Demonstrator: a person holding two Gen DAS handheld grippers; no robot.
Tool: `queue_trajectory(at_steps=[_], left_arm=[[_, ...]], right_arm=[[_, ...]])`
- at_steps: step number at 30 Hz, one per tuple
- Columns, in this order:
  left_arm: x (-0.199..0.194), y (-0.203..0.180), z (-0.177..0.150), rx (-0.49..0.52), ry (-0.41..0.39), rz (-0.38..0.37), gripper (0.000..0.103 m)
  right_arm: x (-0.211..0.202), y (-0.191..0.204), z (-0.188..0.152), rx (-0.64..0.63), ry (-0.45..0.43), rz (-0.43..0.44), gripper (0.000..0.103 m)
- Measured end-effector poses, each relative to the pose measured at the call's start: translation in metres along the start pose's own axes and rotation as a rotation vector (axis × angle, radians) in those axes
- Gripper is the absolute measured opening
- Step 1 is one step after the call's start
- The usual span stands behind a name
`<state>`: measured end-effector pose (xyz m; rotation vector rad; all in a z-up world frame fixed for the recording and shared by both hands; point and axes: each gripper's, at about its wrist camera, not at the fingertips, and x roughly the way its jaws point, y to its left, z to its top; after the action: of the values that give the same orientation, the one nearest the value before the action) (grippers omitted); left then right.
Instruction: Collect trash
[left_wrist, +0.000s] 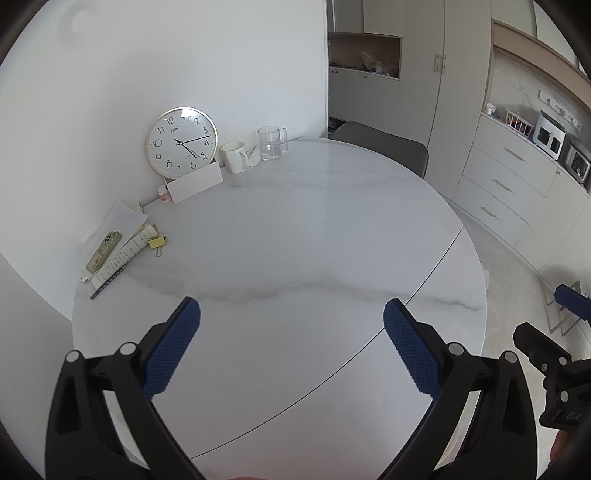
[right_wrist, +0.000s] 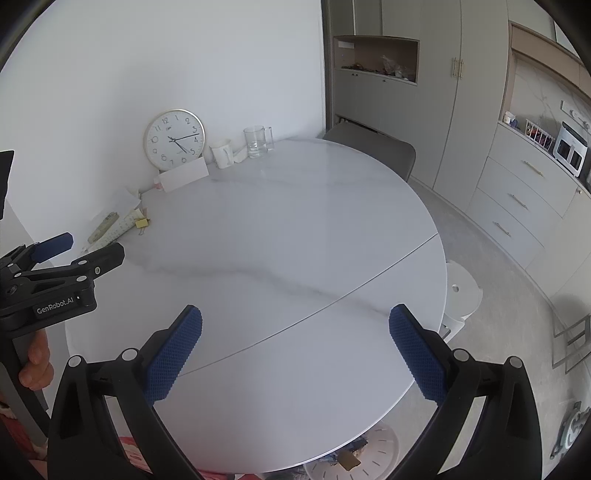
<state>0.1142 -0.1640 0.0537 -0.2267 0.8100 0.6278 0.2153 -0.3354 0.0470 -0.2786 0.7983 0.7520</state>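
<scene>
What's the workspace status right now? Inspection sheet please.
Surface: round white marble table, mostly bare, seam across near side.
Job's things: no loose trash seen on the table; white bin with scraps below its edge.
Clutter: clock, mug, glass pitcher, phone, papers, all at far-left edge.
Grippers: left hand-held gripper open, empty; right hand-held gripper open, empty.
Cables: nothing seen.
Surroundings: grey chair, cabinets.

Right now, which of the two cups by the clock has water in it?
The clear glass mug, farther right from the clock; the white ceramic mug is opaque, contents unseen.
</scene>
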Motion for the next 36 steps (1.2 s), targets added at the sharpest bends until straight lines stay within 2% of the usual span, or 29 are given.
queue_trajectory(at_steps=[36], left_arm=[[0.0032, -0.0028, -0.0028, -0.003, 0.008, -0.012, 0.095]], right_arm=[[0.0035, -0.0032, -0.0057, 0.001, 0.016, -0.003, 0.101]])
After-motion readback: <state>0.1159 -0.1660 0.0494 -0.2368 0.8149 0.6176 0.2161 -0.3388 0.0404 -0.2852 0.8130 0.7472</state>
